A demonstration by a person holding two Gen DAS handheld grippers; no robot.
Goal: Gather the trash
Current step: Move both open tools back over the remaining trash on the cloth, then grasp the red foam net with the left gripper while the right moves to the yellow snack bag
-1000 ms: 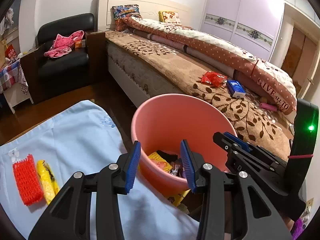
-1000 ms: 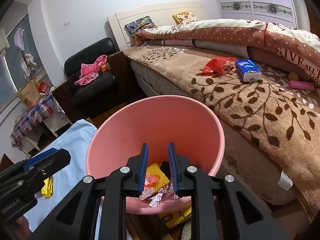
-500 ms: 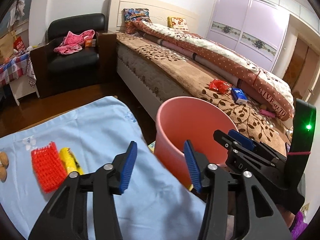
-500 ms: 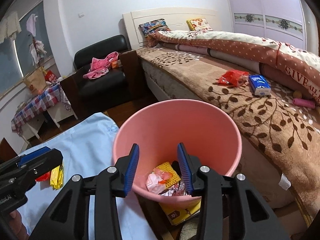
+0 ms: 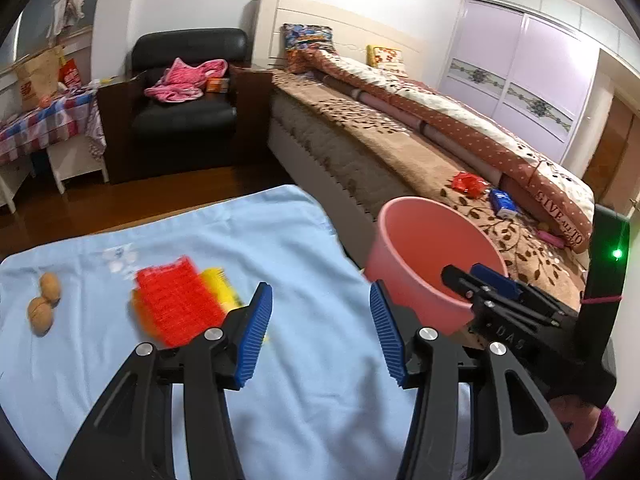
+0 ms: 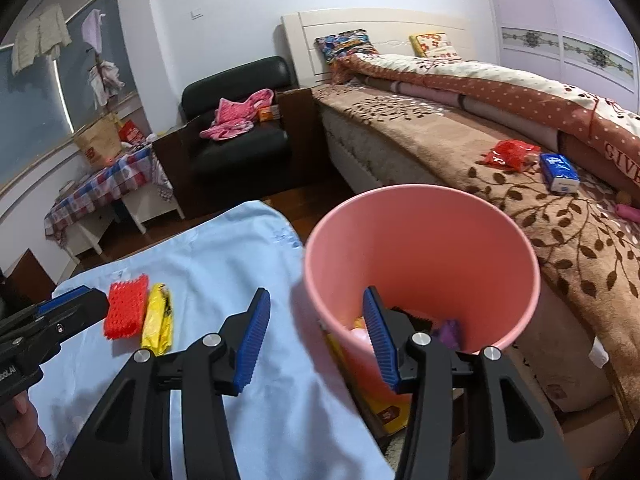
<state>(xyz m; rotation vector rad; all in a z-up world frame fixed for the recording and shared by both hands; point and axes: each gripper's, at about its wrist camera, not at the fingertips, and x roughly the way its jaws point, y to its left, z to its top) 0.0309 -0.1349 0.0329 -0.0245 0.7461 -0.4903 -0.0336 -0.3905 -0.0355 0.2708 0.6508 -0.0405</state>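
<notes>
1. The pink bin [image 6: 420, 264] stood on the floor between the cloth-covered surface [image 5: 280, 380] and the bed [image 6: 520, 184], close against the surface's edge, probably so that scraps could be dropped in with a short reach from either side. Wrappers already lay at its bottom.
2. The left gripper [image 5: 320, 332] hung over the blue cloth with its fingers spread wide and nothing between them, which suited an approach to the next piece of trash.
3. The red mesh sleeve [image 5: 178, 300] and the yellow wrapper [image 6: 158, 322] lay side by side, touching, on the cloth just beyond the left gripper; they looked like the nearest things left to collect.
4. Two walnuts [image 5: 44, 308] sat farther toward the cloth's left edge, well apart from the bin.
5. The right gripper [image 6: 316, 336] was near the bin's rim, its fingers empty and opening, one pad over the cloth and one in front of the bin's mouth.
6. A red bag [image 6: 512, 154] and a blue tissue pack [image 6: 558, 168] rested on the bed beyond the bin, out of easy reach.
</notes>
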